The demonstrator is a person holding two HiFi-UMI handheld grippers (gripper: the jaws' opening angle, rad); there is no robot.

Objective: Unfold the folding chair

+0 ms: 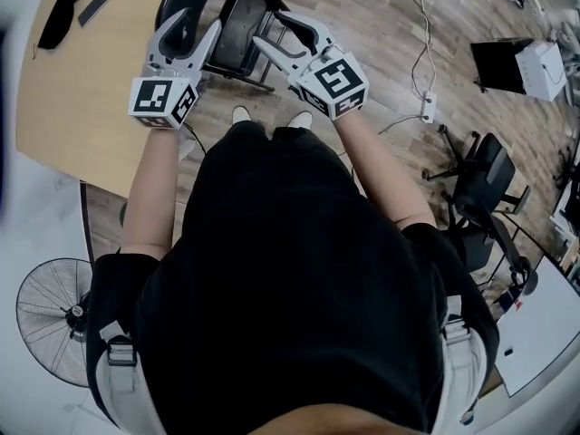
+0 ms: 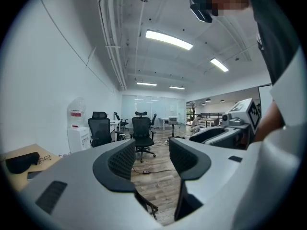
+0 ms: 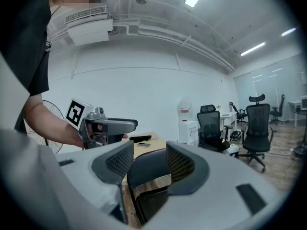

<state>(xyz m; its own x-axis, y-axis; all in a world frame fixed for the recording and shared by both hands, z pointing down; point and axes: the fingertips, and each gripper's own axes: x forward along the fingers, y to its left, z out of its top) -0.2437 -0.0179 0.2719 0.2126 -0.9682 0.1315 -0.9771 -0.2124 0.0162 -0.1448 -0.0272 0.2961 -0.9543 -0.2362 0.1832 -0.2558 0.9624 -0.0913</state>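
In the head view the person holds both grippers forward, and the black folding chair (image 1: 237, 21) stands on the floor just ahead of them, between the left gripper (image 1: 199, 27) and the right gripper (image 1: 272, 28). To my eye it is not yet opened, so the whole unfolding is left to do. In the left gripper view the left gripper (image 2: 151, 159) has its jaws well apart with only floor in the gap. A dark part of the chair (image 2: 184, 202) shows just below the tips. A water dispenser (image 2: 76, 128) with its bottle stands far ahead, and its filling I cannot judge. In the right gripper view the right gripper (image 3: 148, 158) is also open and holds nothing. The chair's back (image 3: 143, 172) shows through the gap just beyond the pads, with the seat panel close under it.
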